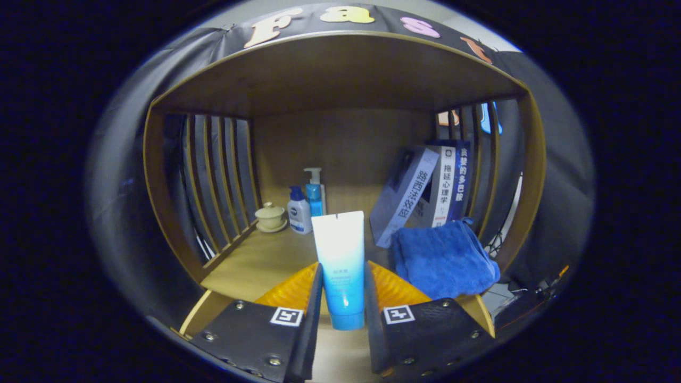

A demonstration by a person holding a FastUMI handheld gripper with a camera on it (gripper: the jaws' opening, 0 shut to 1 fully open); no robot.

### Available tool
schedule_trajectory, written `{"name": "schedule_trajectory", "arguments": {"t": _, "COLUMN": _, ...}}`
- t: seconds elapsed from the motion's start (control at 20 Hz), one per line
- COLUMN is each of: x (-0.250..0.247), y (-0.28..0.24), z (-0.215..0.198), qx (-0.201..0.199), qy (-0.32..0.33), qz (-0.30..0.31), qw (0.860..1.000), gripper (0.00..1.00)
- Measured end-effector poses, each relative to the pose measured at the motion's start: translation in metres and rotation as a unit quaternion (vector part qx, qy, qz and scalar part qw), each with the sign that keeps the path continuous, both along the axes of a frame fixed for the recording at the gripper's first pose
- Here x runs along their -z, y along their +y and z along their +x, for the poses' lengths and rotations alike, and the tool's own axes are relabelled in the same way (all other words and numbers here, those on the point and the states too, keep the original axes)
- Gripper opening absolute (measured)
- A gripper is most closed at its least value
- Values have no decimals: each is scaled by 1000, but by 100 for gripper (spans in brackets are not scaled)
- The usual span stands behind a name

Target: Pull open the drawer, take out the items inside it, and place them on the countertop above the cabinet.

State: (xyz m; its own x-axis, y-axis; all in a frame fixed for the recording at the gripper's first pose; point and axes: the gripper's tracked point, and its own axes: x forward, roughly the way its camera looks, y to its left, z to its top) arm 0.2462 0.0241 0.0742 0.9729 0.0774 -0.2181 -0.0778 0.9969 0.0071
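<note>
A home-like booth — wooden shelf (255, 260) holding books (444, 186), toiletry bottles (299, 213), towel (444, 260).

The tube (340, 266), clamped upright between both fingers of the gripper (343, 298), fades from white at its top to bright blue at the cap end. The towel (444, 260) near the shelf's (255, 260) right edge is deep blue. Behind it the leaning books (425, 194) are grey-lavender, white and dark blue, with printed spines. Toward the back left corner stand a white bottle (299, 213) with a blue cap and a blue pump bottle (315, 194) with a white head. The lidded cup (270, 215) is cream. The shelf and its slats are plain light brown wood.
</note>
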Motion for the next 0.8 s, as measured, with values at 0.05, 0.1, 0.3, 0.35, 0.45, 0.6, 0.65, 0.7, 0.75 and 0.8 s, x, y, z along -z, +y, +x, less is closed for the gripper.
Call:
{"name": "schedule_trajectory", "arguments": {"t": 0.05, "x": 6, "y": 0, "z": 9, "qx": 3, "qy": 5, "qz": -1, "qw": 1000, "gripper": 40}}
{"name": "schedule_trajectory", "arguments": {"t": 0.1, "x": 12, "y": 1, "z": 18, "qx": 6, "qy": 9, "qz": 1, "qw": 1000, "gripper": 41}}
{"name": "schedule_trajectory", "arguments": {"t": 0.3, "x": 38, "y": 13, "z": 48, "qx": 8, "qy": 23, "qz": 11, "qw": 1000, "gripper": 41}}
{"name": "schedule_trajectory", "arguments": {"t": 0.35, "x": 42, "y": 16, "z": 55, "qx": 8, "qy": 24, "qz": 13, "qw": 1000, "gripper": 41}}
{"name": "schedule_trajectory", "arguments": {"t": 0.45, "x": 53, "y": 21, "z": 69, "qx": 9, "qy": 35, "qz": 22, "qw": 999, "gripper": 41}}
{"name": "schedule_trajectory", "arguments": {"t": 0.6, "x": 66, "y": 31, "z": 91, "qx": 18, "qy": 54, "qz": 52, "qw": 997, "gripper": 41}}
{"name": "schedule_trajectory", "arguments": {"t": 0.65, "x": 68, "y": 34, "z": 97, "qx": 21, "qy": 54, "qz": 60, "qw": 997, "gripper": 41}}
{"name": "schedule_trajectory", "arguments": {"t": 0.7, "x": 71, "y": 35, "z": 101, "qx": 21, "qy": 53, "qz": 63, "qw": 996, "gripper": 41}}
{"name": "schedule_trajectory", "arguments": {"t": 0.75, "x": 73, "y": 34, "z": 106, "qx": 24, "qy": 50, "qz": 64, "qw": 996, "gripper": 41}}
{"name": "schedule_trajectory", "arguments": {"t": 0.8, "x": 77, "y": 32, "z": 110, "qx": 29, "qy": 51, "qz": 64, "qw": 996, "gripper": 41}}
